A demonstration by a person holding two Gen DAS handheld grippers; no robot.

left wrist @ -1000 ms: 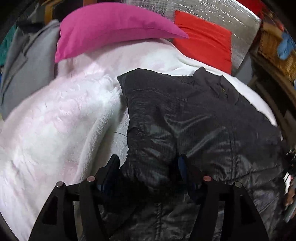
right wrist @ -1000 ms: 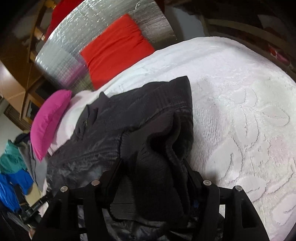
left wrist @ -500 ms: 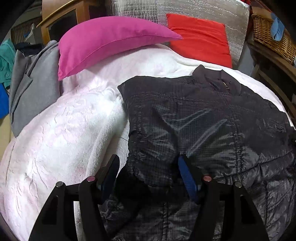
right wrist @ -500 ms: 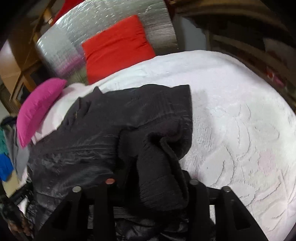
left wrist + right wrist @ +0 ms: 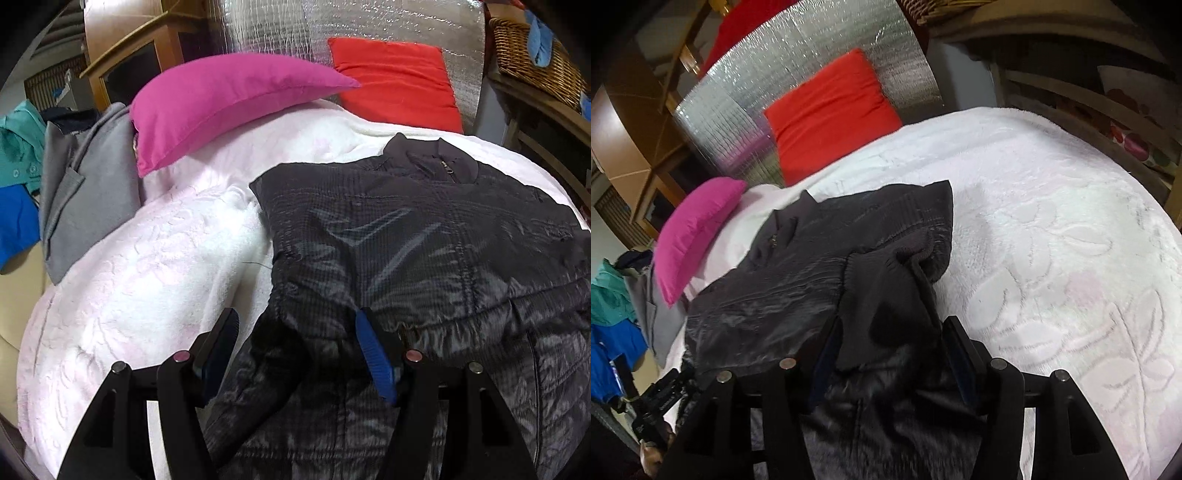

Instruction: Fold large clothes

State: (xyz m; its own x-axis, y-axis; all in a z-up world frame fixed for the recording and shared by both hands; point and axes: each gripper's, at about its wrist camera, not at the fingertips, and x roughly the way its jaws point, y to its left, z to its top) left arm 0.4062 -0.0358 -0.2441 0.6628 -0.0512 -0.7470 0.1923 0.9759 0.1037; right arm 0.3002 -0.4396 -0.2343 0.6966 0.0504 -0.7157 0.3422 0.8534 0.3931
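Your left gripper stands open astride the black quilted jacket's sleeve; your right gripper, jaws opening, straddles its knit cuff. The jacket lies on the white embossed blanket, just beside a magenta pillow, with a red cushion and grey garment nearby.

To your right the white blanket lies bare. Ahead, the pink pillow and red cushion block the far edge; grey clothing crowds the left.
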